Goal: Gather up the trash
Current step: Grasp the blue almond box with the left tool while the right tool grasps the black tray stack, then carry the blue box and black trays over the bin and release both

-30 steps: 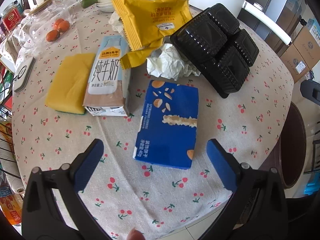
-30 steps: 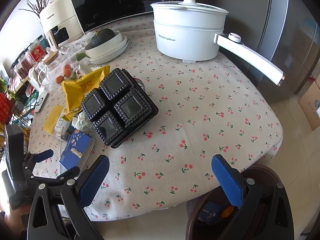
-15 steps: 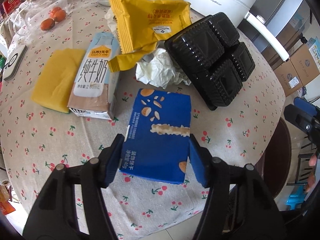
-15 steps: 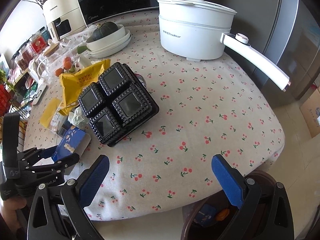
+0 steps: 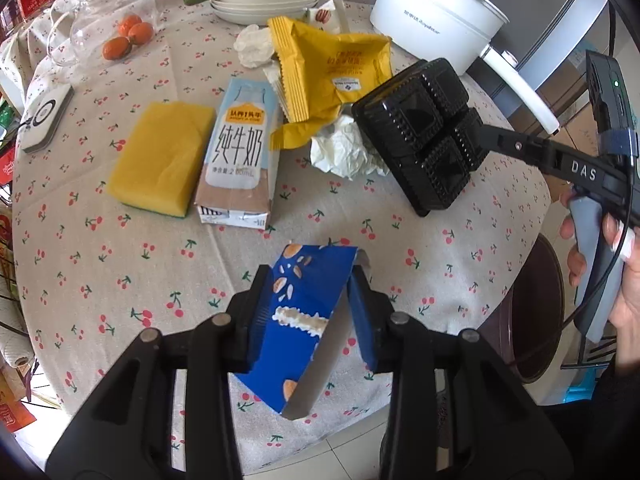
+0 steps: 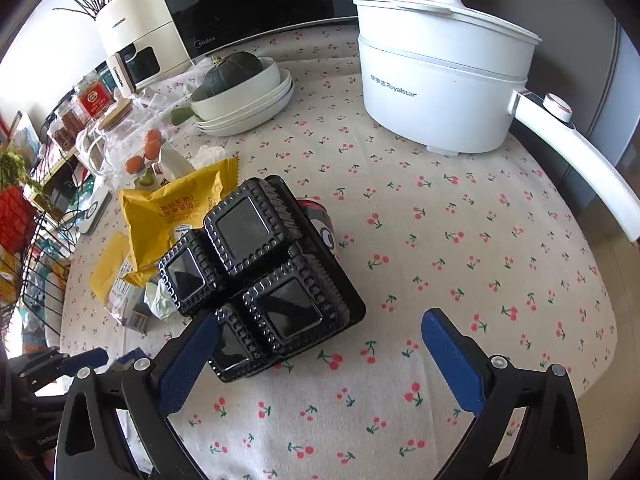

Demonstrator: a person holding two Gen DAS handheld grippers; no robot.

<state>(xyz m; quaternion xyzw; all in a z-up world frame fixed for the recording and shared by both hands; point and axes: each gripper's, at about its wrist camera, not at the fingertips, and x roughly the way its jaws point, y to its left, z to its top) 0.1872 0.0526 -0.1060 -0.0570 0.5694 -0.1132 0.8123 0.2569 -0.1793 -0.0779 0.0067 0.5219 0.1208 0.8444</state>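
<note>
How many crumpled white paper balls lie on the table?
2. One paper ball lies between the yellow wrapper and the black tray; the other lies by the plates. More may be hidden.

The left tongs (image 5: 310,300) have closed onto the blue box (image 5: 304,320) and tilted it up off the tablecloth (image 5: 120,280).

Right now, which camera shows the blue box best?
The left wrist view: the blue box sits large and tilted between the closing left gripper, its printed face plain. The right wrist view shows only a blurred blue scrap at the lower left edge.
</note>
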